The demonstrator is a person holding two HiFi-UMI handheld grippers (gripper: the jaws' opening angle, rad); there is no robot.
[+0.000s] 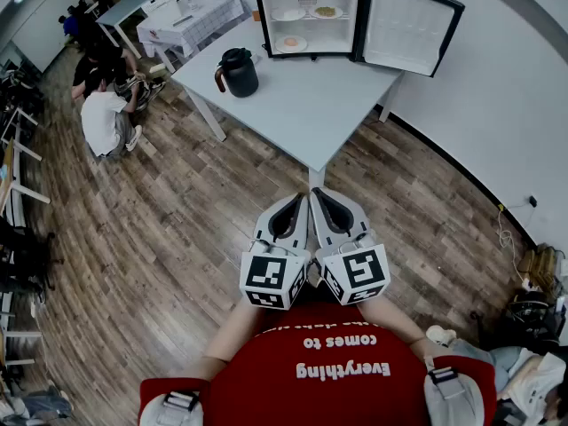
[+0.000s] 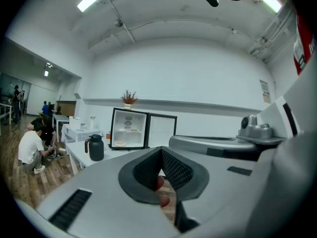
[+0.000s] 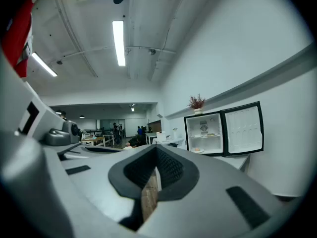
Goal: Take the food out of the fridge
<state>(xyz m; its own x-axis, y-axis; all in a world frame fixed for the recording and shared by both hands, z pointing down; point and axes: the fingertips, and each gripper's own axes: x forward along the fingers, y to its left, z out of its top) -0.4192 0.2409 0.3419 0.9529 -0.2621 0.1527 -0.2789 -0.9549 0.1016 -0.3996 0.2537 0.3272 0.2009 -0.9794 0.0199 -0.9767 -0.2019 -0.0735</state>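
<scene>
- Plainly idle: the left gripper (image 1: 300, 204) and the right gripper (image 1: 319, 199) each have their jaws pressed together on nothing, side by side before the person's chest.
- Food sits well apart, on the lower plate (image 1: 291, 43) and the upper plate (image 1: 327, 11) inside the open fridge (image 1: 337, 41) on the white table (image 1: 302, 105).
- The fetching looks not yet begun; the next move calls for an approach, then parting the jaws at a plate rim.

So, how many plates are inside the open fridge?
3. The left plate and right plate sit on the upper shelf; the third plate lies below, at the left. Others might be hidden.
</scene>
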